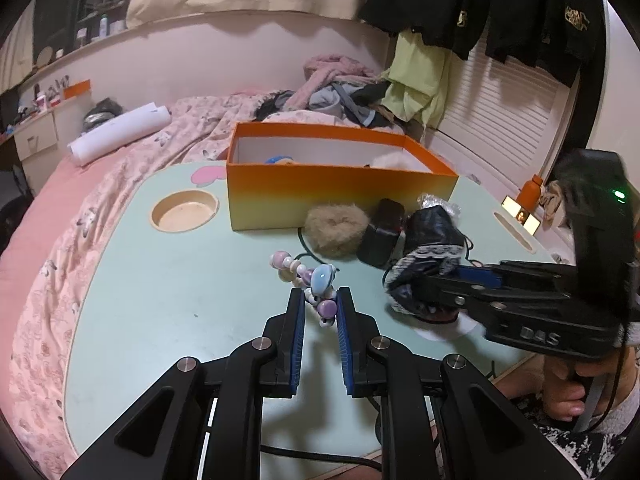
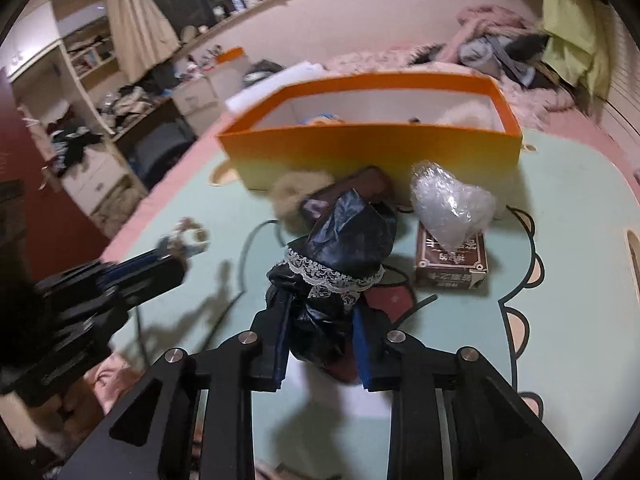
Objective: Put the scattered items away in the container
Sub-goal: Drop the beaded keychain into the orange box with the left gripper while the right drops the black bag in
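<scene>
Pale green lap table (image 1: 168, 304) on a pink bed is carrying an orange box (image 1: 340, 196) and scattered small things.

Nearest, the left gripper (image 1: 320, 300) is pinching a pastel bead bracelet (image 1: 310, 280), holding it clear of the tabletop in front of the orange box. Beside it, the right gripper (image 2: 320, 320) is clamping a black lace-trimmed cloth bundle (image 2: 340, 248), also in front of the box. Farther on, a brown carton (image 2: 452, 264) is lying with a clear plastic wrap (image 2: 450, 204) on top, nearer the box's right end. Against the box's front wall a beige fluffy scrunchie (image 1: 336, 228) and a small dark case (image 1: 382, 236) are resting. Inside the box, something blue and something white and furry are showing.
</scene>
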